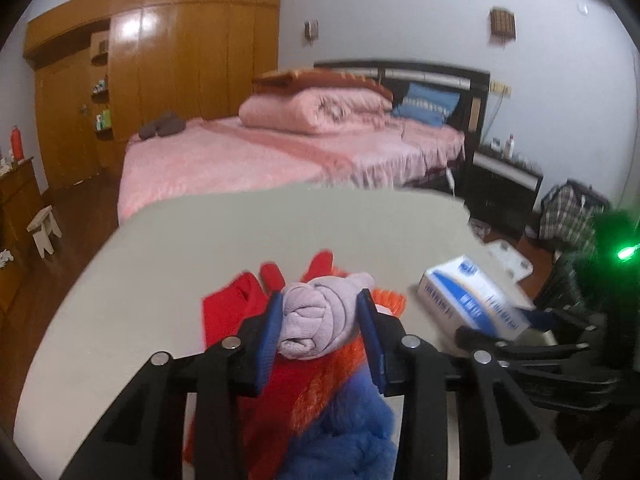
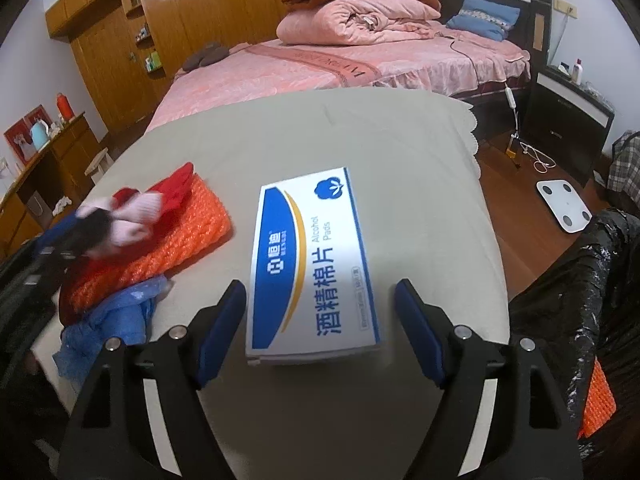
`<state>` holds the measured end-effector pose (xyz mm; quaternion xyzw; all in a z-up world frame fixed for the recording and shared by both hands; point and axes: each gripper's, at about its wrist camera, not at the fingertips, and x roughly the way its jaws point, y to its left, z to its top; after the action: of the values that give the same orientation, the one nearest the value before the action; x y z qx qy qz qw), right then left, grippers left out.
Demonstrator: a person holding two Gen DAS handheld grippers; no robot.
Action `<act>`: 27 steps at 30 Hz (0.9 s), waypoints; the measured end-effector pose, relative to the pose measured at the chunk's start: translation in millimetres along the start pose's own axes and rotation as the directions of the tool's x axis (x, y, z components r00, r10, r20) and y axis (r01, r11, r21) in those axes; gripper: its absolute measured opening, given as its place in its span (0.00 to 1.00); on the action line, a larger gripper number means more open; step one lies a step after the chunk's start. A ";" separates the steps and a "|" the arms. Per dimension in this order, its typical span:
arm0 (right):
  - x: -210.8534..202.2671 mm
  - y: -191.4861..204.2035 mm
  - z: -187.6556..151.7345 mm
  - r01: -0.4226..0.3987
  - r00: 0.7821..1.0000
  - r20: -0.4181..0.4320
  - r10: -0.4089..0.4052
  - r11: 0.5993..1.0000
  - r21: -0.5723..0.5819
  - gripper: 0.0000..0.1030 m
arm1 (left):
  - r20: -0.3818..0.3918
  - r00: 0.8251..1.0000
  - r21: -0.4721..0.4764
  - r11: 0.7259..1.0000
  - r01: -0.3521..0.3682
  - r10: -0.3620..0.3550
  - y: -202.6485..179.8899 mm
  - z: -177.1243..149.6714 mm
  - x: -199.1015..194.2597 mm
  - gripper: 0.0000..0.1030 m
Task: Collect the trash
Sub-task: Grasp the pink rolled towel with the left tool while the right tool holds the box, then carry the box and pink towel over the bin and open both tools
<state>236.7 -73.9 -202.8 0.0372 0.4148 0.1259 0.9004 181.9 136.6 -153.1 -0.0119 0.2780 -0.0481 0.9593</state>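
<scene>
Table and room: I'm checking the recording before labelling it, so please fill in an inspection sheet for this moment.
Surface: table under a grey cloth.
Job's things: box of alcohol pads; black bin bag beside the table.
Clutter: pink sock roll on orange net, red cloth, blue cloth.
Grippers: left gripper shut on the sock roll; right gripper open astride the box.
Cables: white cord on the floor.
Surroundings: bed, wardrobe, scale.
</scene>
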 end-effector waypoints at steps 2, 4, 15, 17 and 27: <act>0.9 0.7 0.7 0.003 1.000 -0.001 -0.003 1.000 -0.001 0.73 | 0.028 1.000 -0.008 1.000 -0.005 0.005 0.0 0.4 -15.0 0.37; 2.6 1.4 1.2 0.004 1.000 -0.007 -0.004 1.000 0.001 0.73 | 0.038 0.999 -0.016 1.000 -0.008 0.009 0.6 -1.4 -24.5 0.37; -4.3 7.6 0.9 0.010 1.000 -0.002 -0.010 0.999 -0.042 0.54 | -0.003 0.999 -0.025 0.999 -0.032 0.032 -7.1 -21.7 -33.1 0.37; -12.2 7.3 3.0 0.001 1.000 0.014 -0.001 0.999 -0.044 0.54 | 0.005 0.999 -0.019 0.999 -0.032 0.032 -9.6 -19.3 -34.7 0.37; -68.7 -5.3 11.0 -0.028 0.996 0.084 0.031 0.999 -0.032 0.54 | 0.061 0.998 -0.007 1.000 -0.023 0.023 -24.1 -6.8 -56.7 0.37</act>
<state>203.2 -96.3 -145.8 0.0350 0.3735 0.1438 0.9157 128.6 118.3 -127.5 -0.0133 0.2491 -0.0357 0.9677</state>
